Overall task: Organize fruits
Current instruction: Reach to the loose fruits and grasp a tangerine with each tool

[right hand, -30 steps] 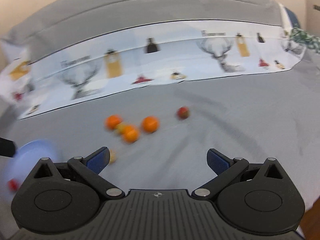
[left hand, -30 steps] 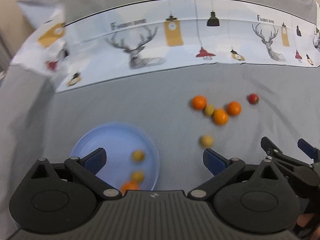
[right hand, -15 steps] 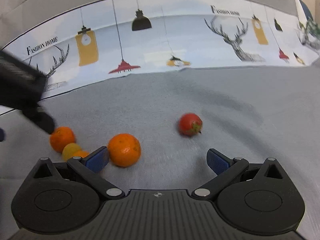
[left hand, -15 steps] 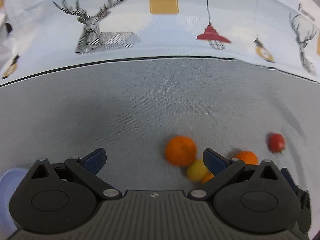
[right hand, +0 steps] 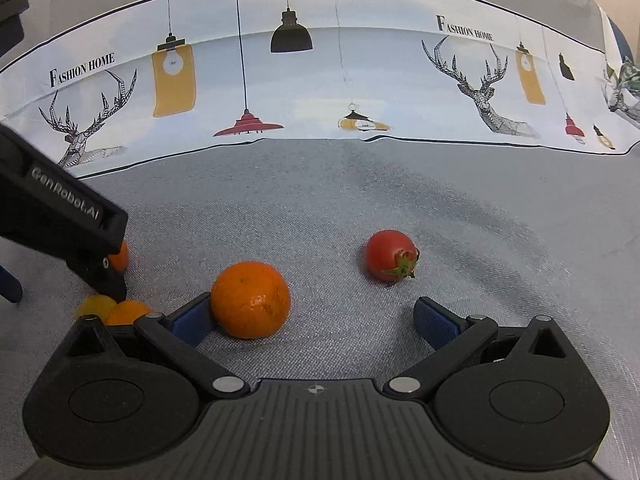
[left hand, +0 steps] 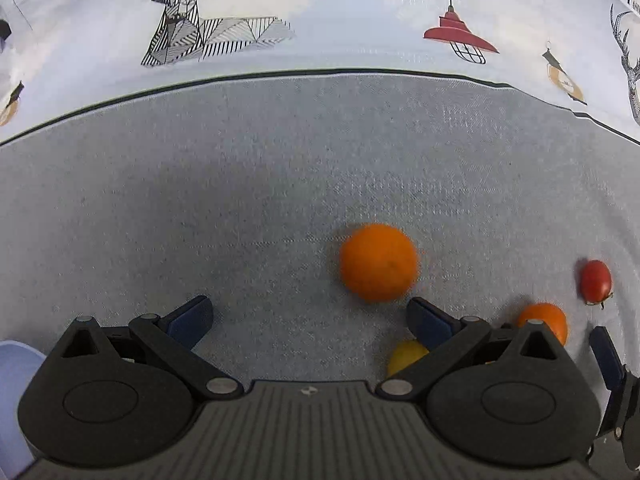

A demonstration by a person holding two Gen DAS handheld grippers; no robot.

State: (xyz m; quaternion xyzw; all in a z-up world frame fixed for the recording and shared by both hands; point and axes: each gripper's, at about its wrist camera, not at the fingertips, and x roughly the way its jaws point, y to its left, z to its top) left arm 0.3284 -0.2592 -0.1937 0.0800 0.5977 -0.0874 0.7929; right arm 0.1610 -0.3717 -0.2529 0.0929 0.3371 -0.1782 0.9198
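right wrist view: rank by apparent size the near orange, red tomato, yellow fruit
1. near orange, though it sits closest to the camera
2. red tomato
3. yellow fruit, partly hidden by the left gripper, so unsure

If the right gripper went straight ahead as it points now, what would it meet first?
Probably bare grey cloth: the open right gripper aims between the orange by its left jaw and the cherry tomato. Depth is unclear.
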